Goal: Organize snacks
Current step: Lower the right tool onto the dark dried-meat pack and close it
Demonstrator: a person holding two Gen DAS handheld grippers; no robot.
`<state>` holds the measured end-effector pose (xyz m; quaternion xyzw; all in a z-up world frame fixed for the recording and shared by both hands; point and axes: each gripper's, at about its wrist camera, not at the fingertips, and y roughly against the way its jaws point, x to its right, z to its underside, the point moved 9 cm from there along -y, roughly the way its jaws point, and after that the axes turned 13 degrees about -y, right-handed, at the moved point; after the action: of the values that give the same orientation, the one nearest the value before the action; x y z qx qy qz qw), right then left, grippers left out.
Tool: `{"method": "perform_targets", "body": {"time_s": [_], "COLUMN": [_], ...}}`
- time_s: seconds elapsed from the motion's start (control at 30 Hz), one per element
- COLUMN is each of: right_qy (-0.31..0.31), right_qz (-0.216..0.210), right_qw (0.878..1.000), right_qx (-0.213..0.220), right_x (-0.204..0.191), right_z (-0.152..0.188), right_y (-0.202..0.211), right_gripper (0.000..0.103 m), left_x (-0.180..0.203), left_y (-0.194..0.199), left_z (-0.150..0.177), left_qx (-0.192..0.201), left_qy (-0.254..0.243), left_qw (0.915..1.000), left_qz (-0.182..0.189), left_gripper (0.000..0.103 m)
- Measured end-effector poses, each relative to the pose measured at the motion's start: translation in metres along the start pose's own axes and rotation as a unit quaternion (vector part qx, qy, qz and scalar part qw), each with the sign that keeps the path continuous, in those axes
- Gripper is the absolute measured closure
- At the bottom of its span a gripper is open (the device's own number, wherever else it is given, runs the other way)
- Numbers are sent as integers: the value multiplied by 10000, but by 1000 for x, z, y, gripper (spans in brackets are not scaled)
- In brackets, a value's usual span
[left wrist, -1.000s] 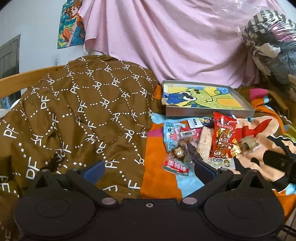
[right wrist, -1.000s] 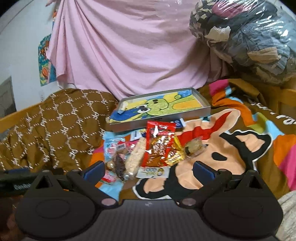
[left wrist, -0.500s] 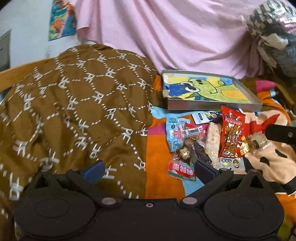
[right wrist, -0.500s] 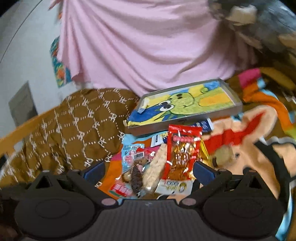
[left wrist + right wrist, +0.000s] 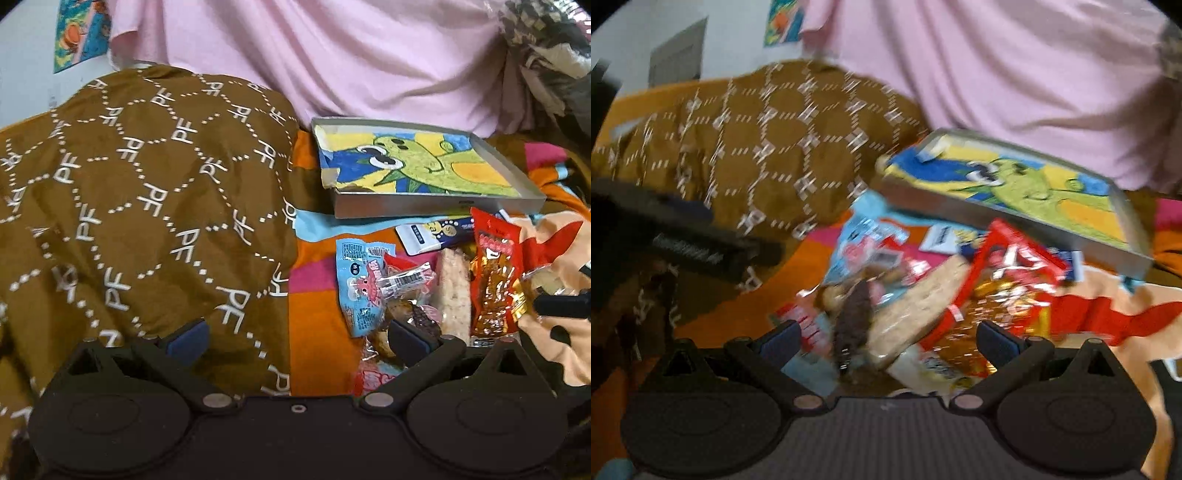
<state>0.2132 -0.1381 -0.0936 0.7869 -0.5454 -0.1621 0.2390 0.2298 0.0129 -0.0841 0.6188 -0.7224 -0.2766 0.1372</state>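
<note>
Snack packets (image 5: 424,291) crowd the bed's bright cartoon blanket (image 5: 317,310), hemmed between brown patterned quilt (image 5: 147,206) and shallow grey tray (image 5: 424,173). Both grippers' (image 5: 297,338) (image 5: 888,338) jaws gape, empty. Right view is blurred; left view is sharp.

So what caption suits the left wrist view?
Open left gripper over brown patterned blanket, beside a pile of wrapped snacks before a shallow grey cartoon-lined tray.

brown patterned blanket (image 5: 147,206), pink sheet (image 5: 332,55) behind, colourful poster (image 5: 79,35) on wall
</note>
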Motion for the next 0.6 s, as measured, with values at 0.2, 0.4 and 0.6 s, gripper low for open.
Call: {"method": "perform_targets", "body": {"time_s": [0.2,0.4,0.6], "right_qy": [336,630,263], "right_qz": [154,382,318], "right_qw": [9990,9966,9973], "right_qx": [-270,-362,-610], "right_x": [-18,-24,-15], "right_z": [12,19,21], "right_y": [-31,-38,-38], "right_gripper": [0,12,29], "left_x": [5,6,8], "left_y": [-20,-27,-28], "left_z": [-1,2,2], "left_qx": [57,92,109], "left_qy": [-214,-91,-27], "left_qw": [9997,9992,9983], "left_qz": [94,379,566], "left_gripper": [1,1,1]}}
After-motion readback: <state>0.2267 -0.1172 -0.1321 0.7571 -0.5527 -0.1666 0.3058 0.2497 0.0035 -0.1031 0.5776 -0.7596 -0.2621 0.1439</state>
